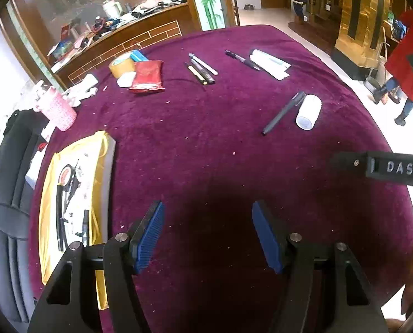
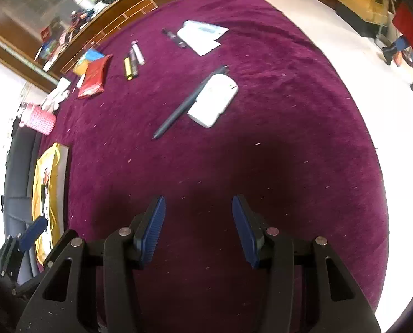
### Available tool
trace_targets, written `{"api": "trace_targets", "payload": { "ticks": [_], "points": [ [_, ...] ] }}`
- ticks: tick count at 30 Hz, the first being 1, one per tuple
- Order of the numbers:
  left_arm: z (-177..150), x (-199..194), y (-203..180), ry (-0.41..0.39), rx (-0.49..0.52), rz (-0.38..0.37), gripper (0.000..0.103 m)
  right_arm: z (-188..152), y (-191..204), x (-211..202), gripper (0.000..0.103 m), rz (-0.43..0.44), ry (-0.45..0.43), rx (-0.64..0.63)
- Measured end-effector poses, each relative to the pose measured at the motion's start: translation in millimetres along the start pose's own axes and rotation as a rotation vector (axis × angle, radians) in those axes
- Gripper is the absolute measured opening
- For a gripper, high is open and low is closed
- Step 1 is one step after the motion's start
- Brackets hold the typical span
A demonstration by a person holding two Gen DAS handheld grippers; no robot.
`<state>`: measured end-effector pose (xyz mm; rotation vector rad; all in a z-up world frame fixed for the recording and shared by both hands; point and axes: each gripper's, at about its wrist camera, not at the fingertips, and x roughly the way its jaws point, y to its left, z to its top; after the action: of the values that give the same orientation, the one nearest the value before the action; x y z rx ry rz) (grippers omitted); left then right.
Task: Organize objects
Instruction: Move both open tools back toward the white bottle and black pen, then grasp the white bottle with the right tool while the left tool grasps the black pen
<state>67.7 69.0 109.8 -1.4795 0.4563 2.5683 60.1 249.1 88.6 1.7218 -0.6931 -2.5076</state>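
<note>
Above a purple tablecloth (image 1: pixel 206 144), the left gripper (image 1: pixel 208 234) hovers with jaws apart, a grey pen (image 1: pixel 282 113) lying beside a white roll (image 1: pixel 309 111).

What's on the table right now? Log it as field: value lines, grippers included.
surface: purple tablecloth
left gripper: open, empty, above bare cloth
right gripper: open, empty, above bare cloth
nearest items: grey pen beside white bottle, which lies on its side
far middle: cluster of pens
far left: red pouch, tape roll
left edge: pink cup, yellow bag
</note>
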Motion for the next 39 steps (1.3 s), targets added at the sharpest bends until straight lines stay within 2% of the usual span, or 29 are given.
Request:
{"api": "trace_targets", "payload": {
  "ticks": [9,18,22,24,26,29,31,33,36,38,39],
  "points": [
    [14,37,-4,0.047,-0.031,-0.064,0.059,24,-32,7,0.049,-0.041,-0.012,0.064],
    [21,45,18,0.023,-0.107,-0.076,0.059,84,-26,44,0.049,-0.019,-0.002,0.092],
    [29,49,22,0.004,-0.112,-0.088,0.059,98,-14,65,0.049,-0.029,0.001,0.053],
    [36,55,19,-0.004,-0.101,-0.113,0.059,102,-3,72,0.047,-0.039,0.009,0.015],
    [43,60,14,-0.013,-0.090,-0.140,0.059,105,1,76,0.040,-0.017,0.017,0.003],
    [58,72,1,-0.029,-0.045,-0.177,0.059,106,-2,75,0.036,0.000,0.033,-0.017],
    [66,81,-8,-0.040,-0.012,-0.192,0.059,104,-7,66,0.028,0.003,0.037,-0.026],
    [72,88,-18,-0.043,0.013,-0.216,0.059,101,-10,54,0.015,-0.025,0.028,-0.052],
    [87,97,-40,-0.080,0.078,-0.259,0.059,94,-19,42,0.014,-0.114,0.016,-0.091],
    [98,105,-60,-0.101,0.148,-0.269,0.059,93,-35,39,0.015,-0.094,0.029,-0.043],
    [104,112,-72,-0.103,0.192,-0.269,0.059,92,-49,36,0.015,-0.048,0.033,0.023]
  ]
}}
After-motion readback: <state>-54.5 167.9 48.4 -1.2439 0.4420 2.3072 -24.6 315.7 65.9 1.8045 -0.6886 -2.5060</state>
